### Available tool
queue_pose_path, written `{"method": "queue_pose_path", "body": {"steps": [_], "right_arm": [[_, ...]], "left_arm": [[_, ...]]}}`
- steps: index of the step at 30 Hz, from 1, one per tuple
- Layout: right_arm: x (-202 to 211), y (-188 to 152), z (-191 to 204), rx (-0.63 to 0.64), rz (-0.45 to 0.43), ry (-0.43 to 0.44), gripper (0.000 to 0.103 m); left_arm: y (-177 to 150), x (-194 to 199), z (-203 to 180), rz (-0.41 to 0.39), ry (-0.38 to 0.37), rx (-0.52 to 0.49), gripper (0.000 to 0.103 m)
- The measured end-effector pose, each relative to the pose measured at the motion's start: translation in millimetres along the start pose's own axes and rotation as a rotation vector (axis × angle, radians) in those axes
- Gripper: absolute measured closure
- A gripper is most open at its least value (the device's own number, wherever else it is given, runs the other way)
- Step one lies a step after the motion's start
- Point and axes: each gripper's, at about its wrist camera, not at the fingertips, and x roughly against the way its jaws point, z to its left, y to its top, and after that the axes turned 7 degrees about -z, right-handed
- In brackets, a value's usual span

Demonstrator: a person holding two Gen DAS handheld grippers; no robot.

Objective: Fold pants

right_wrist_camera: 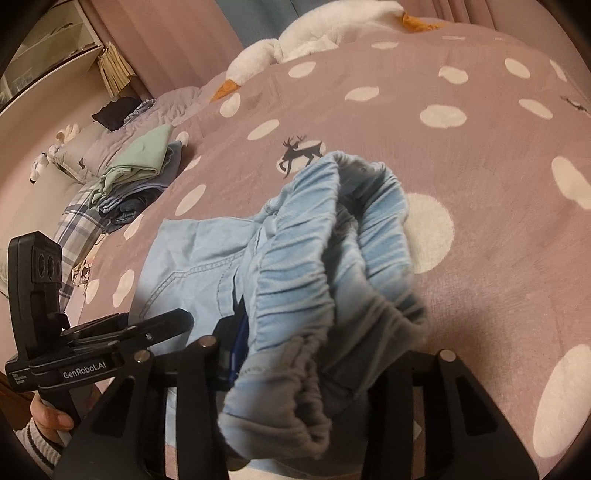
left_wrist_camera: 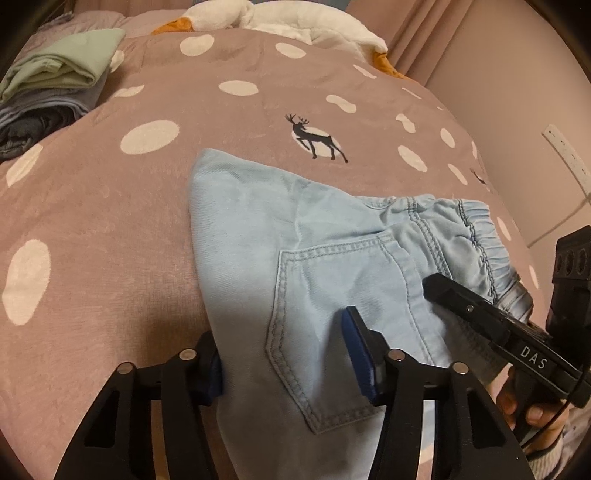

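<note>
On the dotted bedspread (left_wrist_camera: pixel 110 192), both claws, left (left_wrist_camera: pixel 288 354) and right (right_wrist_camera: pixel 314 369), clamp the pale-blue pants (left_wrist_camera: pixel 280 236).

Home bedroom: spotted duvet (left_wrist_camera: pixel 110 206), plush goose (left_wrist_camera: pixel 229 16), curtains (left_wrist_camera: pixel 417 33) (folded clothes (left_wrist_camera: pixel 48 96) stacked aside).

The pants (left_wrist_camera: pixel 295 236) are spread on the bed (left_wrist_camera: pixel 110 229), just in front of the deer print (left_wrist_camera: pixel 314 138). A stack of folded clothes (left_wrist_camera: pixel 51 96) is set well to the left of the pants, and a plush goose (left_wrist_camera: pixel 280 18) is laid behind them at the bed's far edge.
</note>
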Motion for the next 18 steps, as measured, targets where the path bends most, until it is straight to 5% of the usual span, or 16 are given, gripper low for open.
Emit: {"method": "queue_pose_path", "body": {"steps": [18], "right_arm": [[42,2,36,0.079,-0.099,-0.004,0.066]], "left_arm": [[-5,45,-22,-0.075,0.008,-0.050,0.056]]}}
